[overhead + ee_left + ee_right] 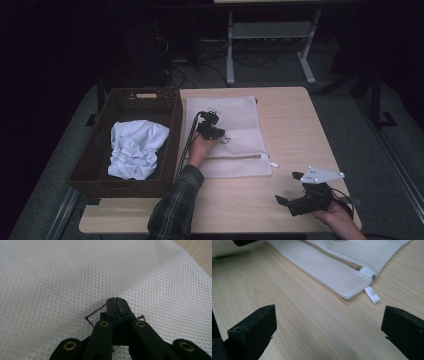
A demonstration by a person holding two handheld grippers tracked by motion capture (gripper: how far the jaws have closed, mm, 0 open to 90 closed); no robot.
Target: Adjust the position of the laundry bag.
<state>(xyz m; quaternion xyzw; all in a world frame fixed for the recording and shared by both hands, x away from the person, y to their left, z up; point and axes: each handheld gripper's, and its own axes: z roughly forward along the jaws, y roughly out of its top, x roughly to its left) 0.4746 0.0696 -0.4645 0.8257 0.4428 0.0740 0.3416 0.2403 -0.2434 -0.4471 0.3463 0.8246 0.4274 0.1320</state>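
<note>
The tabletop (295, 125) is a pale wood-grain slab with rounded corners, bare along its 3 o'clock side and across the near strip at 6 o'clock. At 9 o'clock a dark brown woven basket (125, 102), rectangular with a handle slot in its far wall, sits with its outer side about level with the tabletop's edge; a crumpled white cloth (135, 149) lies heaped inside it. Just beside the basket, toward the centre, a white mesh bag (245, 120) lies flat, a soft rectangle of fine honeycomb netting with a zipper (337, 258) running along its near side and a small white tab (372, 295) sticking out at the near corner; bare wood opens between that corner and the tabletop's near edge.

The left gripper (220, 136) rests over the middle of the bag at 12 o'clock from the sleeve, its black fingers (111, 308) clenched tight together on the netting; whether mesh is pinched between them I cannot tell. The right gripper (287, 187) hovers at 5 o'clock near the tabletop's corner, its fingers (254, 325) released wide with nothing between them, well apart from the bag.
</note>
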